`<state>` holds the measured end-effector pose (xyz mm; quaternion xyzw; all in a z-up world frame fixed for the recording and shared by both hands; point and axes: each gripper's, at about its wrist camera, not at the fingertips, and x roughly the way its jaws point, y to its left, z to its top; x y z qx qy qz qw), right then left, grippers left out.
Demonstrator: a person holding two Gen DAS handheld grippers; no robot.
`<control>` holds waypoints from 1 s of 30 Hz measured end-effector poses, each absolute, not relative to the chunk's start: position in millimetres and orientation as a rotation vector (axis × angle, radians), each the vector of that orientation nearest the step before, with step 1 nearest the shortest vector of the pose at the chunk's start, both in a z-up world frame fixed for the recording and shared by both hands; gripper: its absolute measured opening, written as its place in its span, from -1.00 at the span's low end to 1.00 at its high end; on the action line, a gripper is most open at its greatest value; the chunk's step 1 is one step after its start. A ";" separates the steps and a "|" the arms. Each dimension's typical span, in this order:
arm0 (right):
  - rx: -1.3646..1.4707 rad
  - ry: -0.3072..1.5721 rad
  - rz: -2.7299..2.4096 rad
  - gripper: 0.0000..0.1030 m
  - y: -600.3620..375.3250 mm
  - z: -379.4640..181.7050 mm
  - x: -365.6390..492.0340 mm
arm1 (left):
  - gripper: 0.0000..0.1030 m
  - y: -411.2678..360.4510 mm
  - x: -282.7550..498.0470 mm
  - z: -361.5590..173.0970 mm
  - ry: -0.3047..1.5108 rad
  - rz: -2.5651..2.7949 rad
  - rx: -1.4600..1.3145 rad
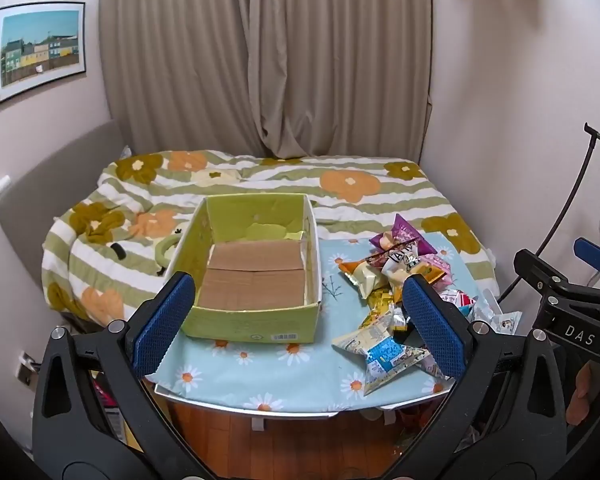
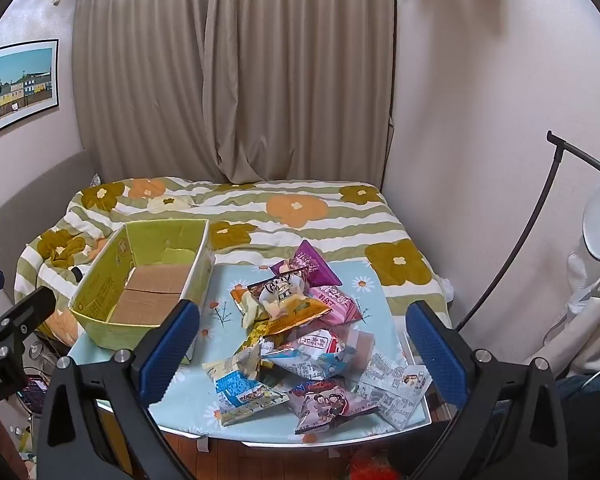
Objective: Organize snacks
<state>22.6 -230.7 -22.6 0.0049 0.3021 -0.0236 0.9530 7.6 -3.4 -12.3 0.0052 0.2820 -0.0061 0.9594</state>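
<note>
A green cardboard box (image 1: 252,322) stands open on the left of a small table with a light blue daisy cloth (image 1: 236,376); only its brown cardboard floor shows inside. It also shows in the right wrist view (image 2: 100,330). A pile of snack packets (image 2: 300,332) lies on the table's right half, also in the left wrist view (image 1: 396,292). My left gripper (image 1: 300,324) is open and empty, held in front of the box. My right gripper (image 2: 304,344) is open and empty, held in front of the pile.
A bed with a flowered, striped cover (image 1: 260,184) lies behind the table. Curtains (image 1: 268,60) hang at the back. A black lamp stand (image 2: 540,220) is at the right. Wooden floor (image 1: 300,448) shows below the table's front edge.
</note>
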 end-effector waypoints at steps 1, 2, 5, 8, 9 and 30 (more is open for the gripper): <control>0.010 0.614 -0.048 0.99 -230.8 -22.6 22.5 | 0.99 -3.6 7.4 -12.5 0.572 -0.013 0.010; 0.011 0.615 -0.047 0.99 -230.7 -22.6 22.4 | 0.99 -3.7 7.3 -12.8 0.571 -0.013 0.010; 0.010 0.614 -0.048 0.99 -230.6 -22.5 22.0 | 0.99 -3.9 7.5 -12.6 0.573 -0.013 0.011; 0.009 0.613 -0.049 0.99 -230.5 -22.5 21.6 | 0.99 -3.8 7.7 -12.4 0.571 -0.013 0.011; 0.010 0.613 -0.047 0.99 -230.3 -22.1 21.7 | 0.99 -3.6 8.1 -11.8 0.573 -0.013 0.010; 0.076 0.655 -0.079 0.99 -249.6 -36.0 28.5 | 0.99 -6.2 25.6 -32.4 0.693 -0.088 0.021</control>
